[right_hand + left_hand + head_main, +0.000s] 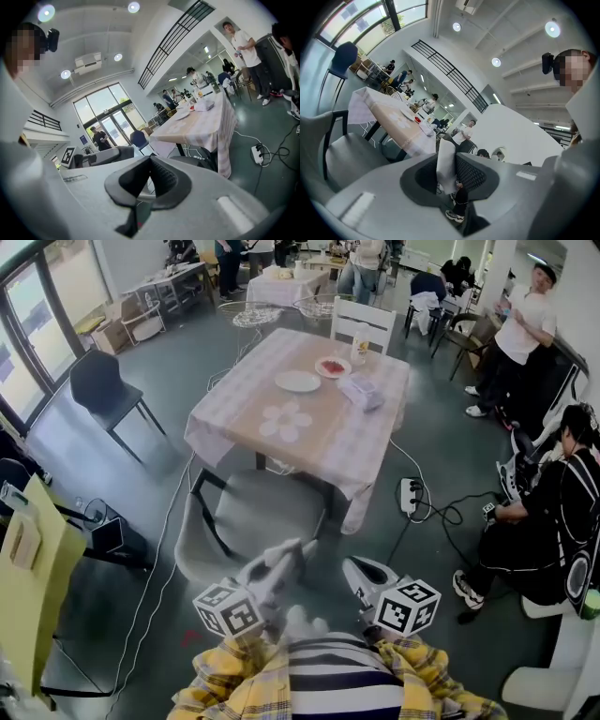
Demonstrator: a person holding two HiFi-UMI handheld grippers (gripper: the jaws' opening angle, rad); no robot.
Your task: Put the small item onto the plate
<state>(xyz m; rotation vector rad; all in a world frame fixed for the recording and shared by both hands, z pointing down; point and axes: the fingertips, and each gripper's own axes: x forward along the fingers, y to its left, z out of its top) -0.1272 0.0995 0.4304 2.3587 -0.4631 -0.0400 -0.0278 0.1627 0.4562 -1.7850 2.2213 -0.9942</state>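
Across the room a table (323,442) holds a plate (297,381); left claw (451,160) grips a white piece (445,171), right claw (150,161) closed

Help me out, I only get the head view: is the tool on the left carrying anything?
Observer: Yes. The left gripper view shows the left gripper pinching a white strip that sticks out past its jaws.
Operator: And the other tool?
Observer: In its own view, the right gripper has its jaws closed together with nothing between them.
Operator: Anyone nearby that I'm missing?
Observer: The right gripper view shows a person in dark clothes standing by the glass doors. The head view doesn't show them.
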